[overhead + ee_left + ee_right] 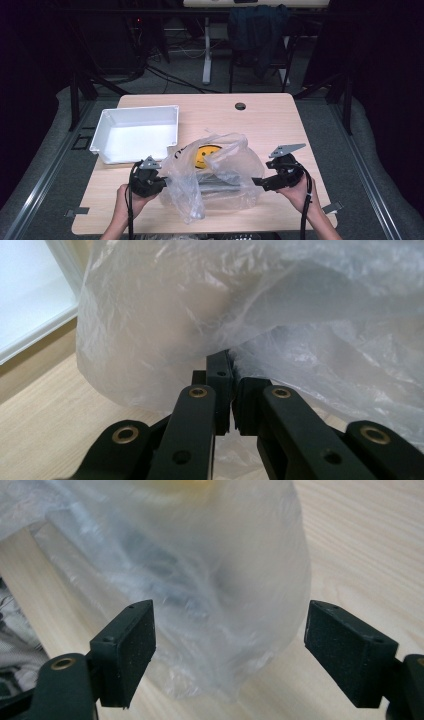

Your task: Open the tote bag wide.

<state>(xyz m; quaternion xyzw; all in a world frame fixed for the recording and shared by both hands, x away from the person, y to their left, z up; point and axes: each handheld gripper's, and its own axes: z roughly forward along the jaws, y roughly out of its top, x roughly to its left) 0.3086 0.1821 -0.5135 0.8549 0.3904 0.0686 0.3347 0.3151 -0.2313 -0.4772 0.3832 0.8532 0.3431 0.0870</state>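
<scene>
Light wooden tabletop (pixel 280 125) under me, dark room beyond its far edge. My left gripper (pixel 161 181) is at the near left, jaws pinched tight on a fold of the crumpled clear plastic bag (pixel 215 175); in the left gripper view the film (pixel 260 320) runs right down into the closed pads. My right gripper (pixel 256 182) is at the near right, jaws spread wide and gripping nothing; in the right gripper view the bag's rounded end (pixel 220 595) bulges between the two pads, whether it touches them I cannot tell. So the bag sits in the near middle of the table, between my two grippers, puffed up, with a yellow round print (pixel 206 154) on its far side and something dark and long (pixel 220 186) lying inside. Farther left, just beside the bag's far-left edge, sits a white rectangular plastic tray (pixel 102 131). Near the table's far edge is a small dark round hole (pixel 240 106).
</scene>
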